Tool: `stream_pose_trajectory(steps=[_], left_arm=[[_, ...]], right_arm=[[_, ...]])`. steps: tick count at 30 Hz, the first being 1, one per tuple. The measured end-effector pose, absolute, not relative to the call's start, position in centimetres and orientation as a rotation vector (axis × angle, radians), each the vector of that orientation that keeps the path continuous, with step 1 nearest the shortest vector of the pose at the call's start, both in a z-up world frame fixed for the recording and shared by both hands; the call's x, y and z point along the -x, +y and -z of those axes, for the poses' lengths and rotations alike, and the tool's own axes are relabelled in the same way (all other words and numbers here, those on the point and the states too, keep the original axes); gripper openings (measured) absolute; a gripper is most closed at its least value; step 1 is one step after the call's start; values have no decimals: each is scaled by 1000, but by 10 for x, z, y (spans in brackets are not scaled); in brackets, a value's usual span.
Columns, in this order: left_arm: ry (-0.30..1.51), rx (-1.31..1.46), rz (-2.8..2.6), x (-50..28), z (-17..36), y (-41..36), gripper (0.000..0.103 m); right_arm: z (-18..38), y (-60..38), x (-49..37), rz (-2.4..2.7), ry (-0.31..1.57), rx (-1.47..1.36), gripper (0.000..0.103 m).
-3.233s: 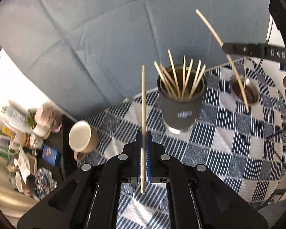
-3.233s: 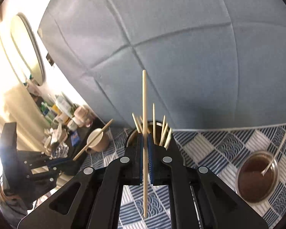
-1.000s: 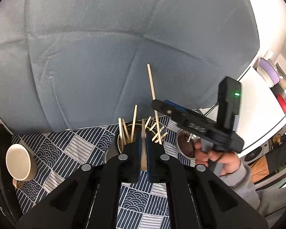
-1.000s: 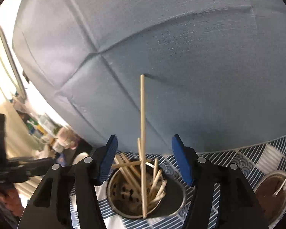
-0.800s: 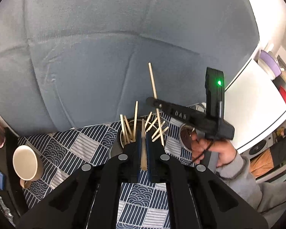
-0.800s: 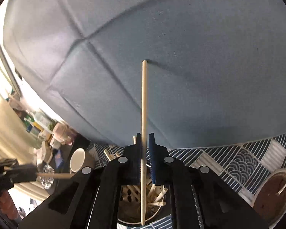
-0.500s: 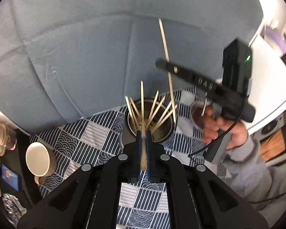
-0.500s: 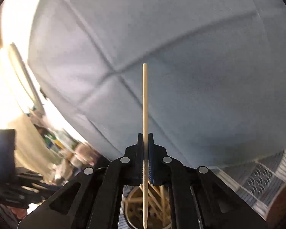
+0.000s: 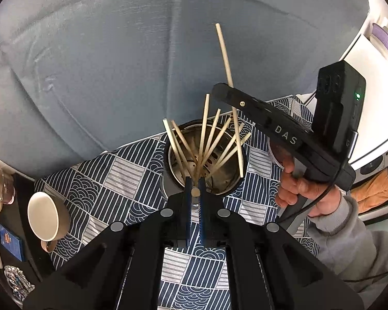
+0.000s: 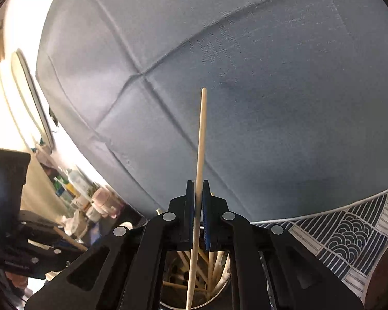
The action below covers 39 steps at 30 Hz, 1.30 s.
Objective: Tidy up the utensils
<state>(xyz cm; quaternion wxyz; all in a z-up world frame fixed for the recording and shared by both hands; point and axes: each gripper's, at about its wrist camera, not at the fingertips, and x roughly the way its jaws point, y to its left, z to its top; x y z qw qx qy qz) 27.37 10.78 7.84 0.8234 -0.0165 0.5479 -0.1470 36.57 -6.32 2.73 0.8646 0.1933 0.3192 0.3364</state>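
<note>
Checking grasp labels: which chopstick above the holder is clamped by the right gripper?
The tallest chopstick: the right gripper pinches it mid-shaft; the others lean loose in the holder.

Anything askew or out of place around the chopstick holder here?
Nothing spilled or damaged. The chopsticks in the holder splay in all directions rather than standing neatly. The cup at the table's left edge seems tipped, mouth toward the camera. Each claw is shut on one chopstick above the holder.

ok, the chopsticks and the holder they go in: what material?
Chopsticks: likely bamboo or light wood, pale tan, matte, unpainted. Holder: looks like metal inside, shiny with a perforated base; its outer skin is dark and matte, possibly a coating or sleeve.
</note>
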Motion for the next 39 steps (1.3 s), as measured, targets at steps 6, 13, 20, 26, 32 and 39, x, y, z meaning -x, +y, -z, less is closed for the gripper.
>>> stream_pose_trajectory(steps=[6,13,20,26,32,39], left_arm=[[1178,46,299,-277,-76,110,5],[1151,44,262,-275,-71,116,42],[1094,72,184,-264,-73,122,75],[1063,70,121,-249,-77,132,89],[993,41,53,-226,-89,141,97],[954,-11,1,-190,-96,139,97]], right_arm=[[-25,-57,-360,-670,563,-403,6],[-14,-56,-340,-637,637,-317,18],[-35,-61,-300,-631,609,-164,54],[-56,-56,-274,-596,584,-66,79],[-74,-62,-256,-523,595,6,87],[-79,-68,-234,-493,682,8,94]])
